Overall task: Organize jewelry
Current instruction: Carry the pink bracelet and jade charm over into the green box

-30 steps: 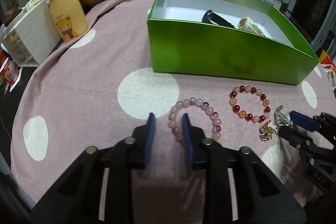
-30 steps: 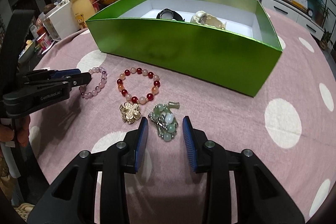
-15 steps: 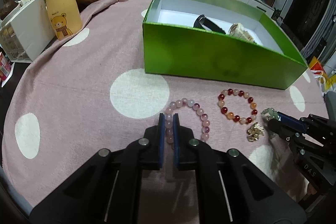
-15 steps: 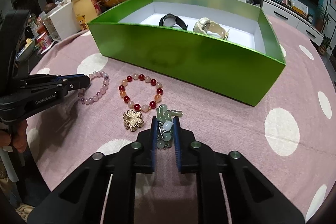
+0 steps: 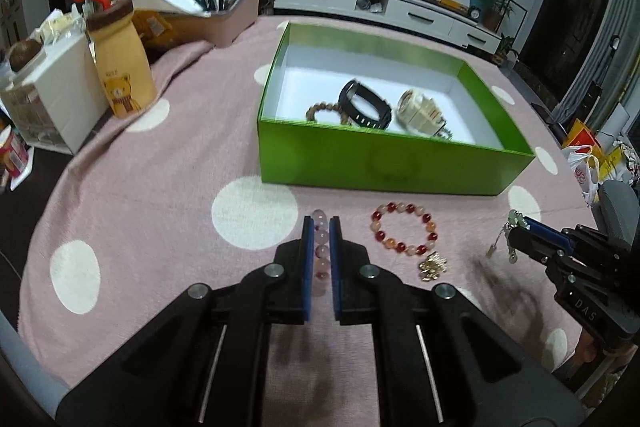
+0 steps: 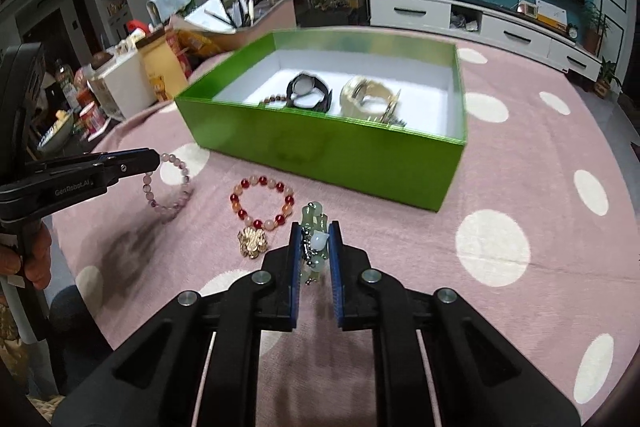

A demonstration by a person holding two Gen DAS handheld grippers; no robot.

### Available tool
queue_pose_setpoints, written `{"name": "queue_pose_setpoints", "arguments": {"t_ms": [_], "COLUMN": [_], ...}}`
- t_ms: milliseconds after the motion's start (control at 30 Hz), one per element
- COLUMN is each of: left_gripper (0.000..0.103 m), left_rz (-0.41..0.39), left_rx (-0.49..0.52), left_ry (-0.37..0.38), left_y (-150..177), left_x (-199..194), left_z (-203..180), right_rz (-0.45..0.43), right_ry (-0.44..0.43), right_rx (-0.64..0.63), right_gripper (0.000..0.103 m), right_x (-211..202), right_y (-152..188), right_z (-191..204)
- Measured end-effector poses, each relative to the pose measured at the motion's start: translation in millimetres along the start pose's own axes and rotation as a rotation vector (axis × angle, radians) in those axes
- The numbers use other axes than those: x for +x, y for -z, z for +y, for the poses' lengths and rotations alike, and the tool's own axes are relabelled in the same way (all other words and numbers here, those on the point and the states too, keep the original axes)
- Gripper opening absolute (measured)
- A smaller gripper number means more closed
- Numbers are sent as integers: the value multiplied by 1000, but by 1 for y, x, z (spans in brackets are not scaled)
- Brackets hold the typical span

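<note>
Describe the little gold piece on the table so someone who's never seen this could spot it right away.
Find the green box on the pink polka-dot tablecloth. In front of it lies a red and peach bead bracelet, and the gold flower charm sits at that bracelet's near edge. It is the only metallic, beadless piece there.

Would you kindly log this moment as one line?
left gripper: shut on pink bracelet | right gripper: shut on jade charm

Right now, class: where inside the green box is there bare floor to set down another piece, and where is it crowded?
Inside the green box, bare white floor runs along the far wall behind the watches and in the right-hand end beyond the cream watch. The near wall is crowded: brown bead bracelet, black watch and cream watch lie side by side.
</note>
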State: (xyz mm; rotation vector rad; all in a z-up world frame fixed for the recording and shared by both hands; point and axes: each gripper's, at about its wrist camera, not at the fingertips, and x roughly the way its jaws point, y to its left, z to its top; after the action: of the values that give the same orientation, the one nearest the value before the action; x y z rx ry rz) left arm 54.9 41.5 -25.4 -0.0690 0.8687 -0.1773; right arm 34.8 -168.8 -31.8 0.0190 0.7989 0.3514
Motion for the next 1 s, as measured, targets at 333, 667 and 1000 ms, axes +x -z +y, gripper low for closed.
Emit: {"name": "queue_pose_setpoints", "arguments": {"t_ms": [333, 667, 1000], "left_gripper": [7, 7, 7], "left_rz": [-66, -133, -112], "left_rx": [37, 70, 77], "left_ry": [8, 15, -10], "left_y": [-29, -87, -129], "left_x": [-24, -38, -14], "left_z": [-14, -28, -36], "right_rz": [-90, -173, -205], "right_ry": [3, 11, 23], "right_rx": [17, 43, 43], "right_gripper": [13, 13, 13], "right_x": [-26, -41, -39], "right_y": [-20, -57, -87], "right_z": [-8, -27, -42]}}
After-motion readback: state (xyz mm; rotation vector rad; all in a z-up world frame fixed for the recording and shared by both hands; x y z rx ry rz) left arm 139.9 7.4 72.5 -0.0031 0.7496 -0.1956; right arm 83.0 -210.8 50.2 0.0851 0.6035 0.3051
